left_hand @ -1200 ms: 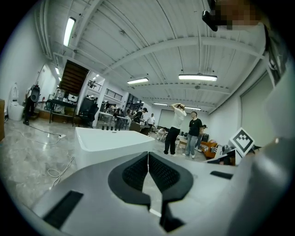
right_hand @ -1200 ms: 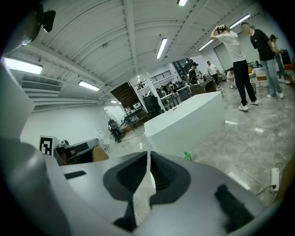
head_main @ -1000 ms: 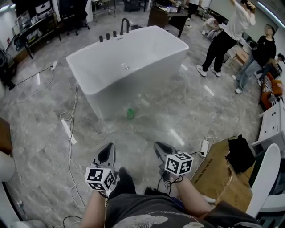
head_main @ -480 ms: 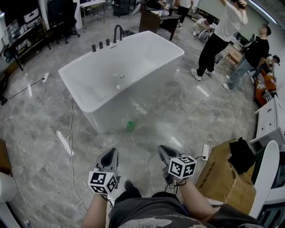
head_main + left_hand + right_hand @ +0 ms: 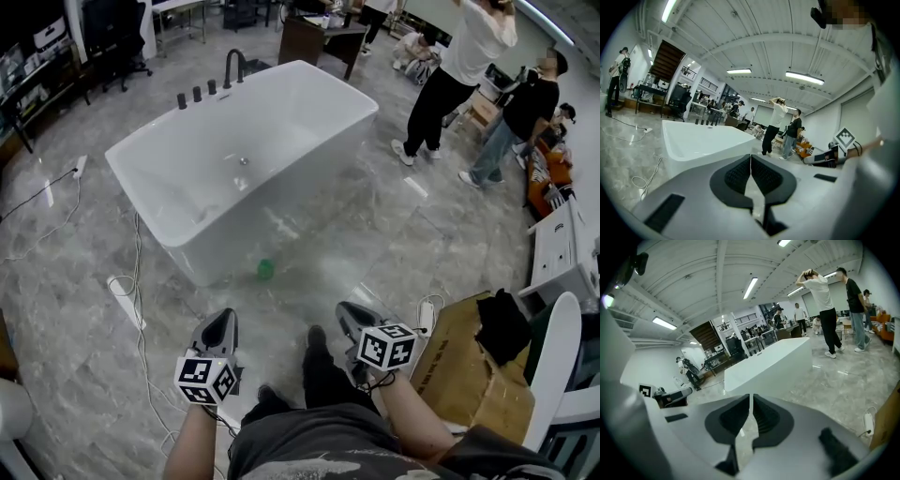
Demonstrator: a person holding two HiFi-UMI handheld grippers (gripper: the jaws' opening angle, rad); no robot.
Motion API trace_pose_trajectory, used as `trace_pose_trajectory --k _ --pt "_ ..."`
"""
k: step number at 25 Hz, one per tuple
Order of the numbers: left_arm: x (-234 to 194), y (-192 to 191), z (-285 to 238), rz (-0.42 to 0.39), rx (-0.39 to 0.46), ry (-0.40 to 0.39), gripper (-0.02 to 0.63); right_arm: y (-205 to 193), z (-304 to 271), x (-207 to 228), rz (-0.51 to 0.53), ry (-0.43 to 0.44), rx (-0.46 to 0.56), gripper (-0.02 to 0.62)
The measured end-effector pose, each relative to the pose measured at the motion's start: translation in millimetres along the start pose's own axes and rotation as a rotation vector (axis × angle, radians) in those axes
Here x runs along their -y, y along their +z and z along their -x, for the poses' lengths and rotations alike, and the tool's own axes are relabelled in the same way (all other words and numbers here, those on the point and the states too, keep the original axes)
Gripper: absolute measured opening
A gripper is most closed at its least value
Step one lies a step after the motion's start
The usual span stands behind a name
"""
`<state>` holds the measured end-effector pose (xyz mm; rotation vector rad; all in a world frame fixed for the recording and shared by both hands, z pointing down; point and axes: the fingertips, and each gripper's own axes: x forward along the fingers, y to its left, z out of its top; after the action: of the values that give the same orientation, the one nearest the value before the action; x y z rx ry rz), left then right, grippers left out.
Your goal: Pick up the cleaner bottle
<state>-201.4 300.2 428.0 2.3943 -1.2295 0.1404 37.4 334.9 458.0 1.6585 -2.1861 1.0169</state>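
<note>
While the green cleaner bottle [image 5: 266, 270] sits on the floor [image 5: 403, 234] at the foot of the bathtub [image 5: 300, 187], well ahead, left tool [image 5: 223, 324] and right tool [image 5: 349, 315] are both closed, empty; best to step closer, crouch, open one early

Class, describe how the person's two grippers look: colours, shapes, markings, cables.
Left gripper and right gripper: light grey, tapered, with black ribbed pads. Each carries a white cube bearing black square markers. A black cable loops beneath the right one's cube.
</note>
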Motion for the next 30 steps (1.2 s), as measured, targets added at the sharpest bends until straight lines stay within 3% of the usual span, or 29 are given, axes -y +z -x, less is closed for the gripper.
trace_pose_trajectory --k 7,14,18,30 --pt "-8.4 19.3 -42.9 -0.039 0.009 0.086 0.015 32.7 -58.3 42.5 -0.012 0.073 -0.039 0.038" --pt "-32.3 31.9 -114.8 0.000 0.003 0.218 0.015 86.1 -147.4 75.3 0.197 0.142 -0.119 0.038" --pt "-39.5 35.1 -154.5 0.013 -0.024 0.274 0.015 108.2 -191.9 89.3 0.227 0.209 -0.163 0.038" --pt "-78.8 -3.5 -219.6 0.078 -0.044 0.453 0.015 100.0 -312.2 155.6 0.313 0.335 -0.245 0.038"
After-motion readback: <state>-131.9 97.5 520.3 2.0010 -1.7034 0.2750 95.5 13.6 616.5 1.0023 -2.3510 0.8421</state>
